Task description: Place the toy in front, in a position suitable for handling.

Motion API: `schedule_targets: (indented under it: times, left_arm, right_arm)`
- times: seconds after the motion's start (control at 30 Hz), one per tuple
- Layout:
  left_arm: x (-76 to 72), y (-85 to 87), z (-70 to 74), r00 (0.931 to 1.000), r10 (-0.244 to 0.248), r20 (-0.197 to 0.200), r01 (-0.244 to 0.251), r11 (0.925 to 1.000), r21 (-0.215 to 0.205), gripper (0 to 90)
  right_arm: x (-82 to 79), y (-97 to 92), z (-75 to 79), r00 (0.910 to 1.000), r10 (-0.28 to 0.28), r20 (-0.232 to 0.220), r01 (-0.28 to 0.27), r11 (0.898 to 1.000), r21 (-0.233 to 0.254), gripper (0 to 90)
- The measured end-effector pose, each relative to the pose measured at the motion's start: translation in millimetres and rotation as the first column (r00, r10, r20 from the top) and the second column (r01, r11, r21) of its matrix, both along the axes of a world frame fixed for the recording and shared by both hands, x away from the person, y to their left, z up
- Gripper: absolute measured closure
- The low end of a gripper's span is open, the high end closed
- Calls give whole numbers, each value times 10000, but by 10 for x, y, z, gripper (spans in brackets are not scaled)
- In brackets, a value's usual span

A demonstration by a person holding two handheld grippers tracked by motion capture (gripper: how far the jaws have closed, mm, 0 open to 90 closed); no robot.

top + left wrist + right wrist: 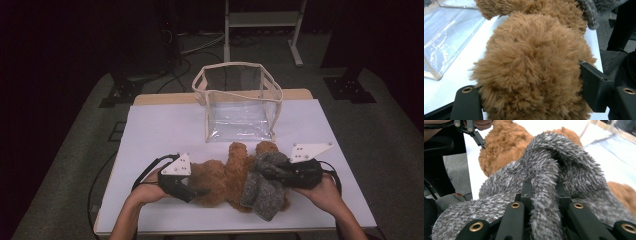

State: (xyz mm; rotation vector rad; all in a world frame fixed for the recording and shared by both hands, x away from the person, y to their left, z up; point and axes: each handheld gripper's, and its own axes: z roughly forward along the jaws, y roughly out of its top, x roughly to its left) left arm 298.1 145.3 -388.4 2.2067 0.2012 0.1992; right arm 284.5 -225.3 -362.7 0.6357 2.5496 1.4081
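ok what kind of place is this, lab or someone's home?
Likely a lab recording bay: a white-topped table on grey carpet, dark curtained surroundings, cables across the floor, and a metal stand frame behind.

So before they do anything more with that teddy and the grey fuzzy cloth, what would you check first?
1. Right gripper has the grey fuzzy cloth pinched: ok, a fold of it sits clamped between the jaws.
2. Left gripper steadies the brown teddy: ok, a furry part fills the space between the jaws.
3. Which part of the teddy the left one holds: cannot tell.
4. Cloth lies on the teddy: ok, draped over its right side in the high view.
5. Clear bag upright, top open: ok, beyond the teddy.
6. Teddy fully on the white table: ok.
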Motion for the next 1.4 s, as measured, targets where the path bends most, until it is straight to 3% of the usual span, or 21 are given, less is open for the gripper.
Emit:
schedule_targets:
  times: [0.1,0.23,0.37,0.5,0.67,0.83,0.97,1.2,1.4]
  left_arm:
    - [3,-6,2,10000,-13,23,13,10000,38,281]
    - [-2,-10,1,10000,-26,60,26,10000,53,282]
    - [-8,-14,2,10000,-27,91,26,10000,56,282]
    - [-10,-16,-2,10000,-9,86,9,10000,13,282]
    - [-7,-26,-1,9999,-76,140,75,9999,85,282]
    - [-11,-32,-2,9998,-68,170,67,9999,95,282]
    - [-8,-21,-7,9998,-82,170,81,9999,89,282]
    - [-7,-34,-4,9997,-119,220,118,9999,75,282]
    - [-17,-36,-1,9995,-122,287,118,9998,140,282]
  right_arm:
    - [-10,-111,-11,9998,-189,-92,190,9998,77,744]
    - [-12,-56,27,10000,-72,48,72,10000,24,744]
    - [20,141,103,9990,377,247,-376,9993,-56,744]
    - [77,447,150,9948,956,359,-935,9941,-550,745]
    - [170,812,167,9853,1650,434,-1571,9768,-1453,745]
    - [235,1100,198,9772,2084,394,-1984,9639,-1775,745]
    - [238,1199,209,9724,2285,464,-2168,9593,-1809,745]
    - [249,1167,249,9739,2240,377,-2127,9577,-1940,746]
    - [307,1434,297,9650,2586,444,-2456,9497,-1944,746]
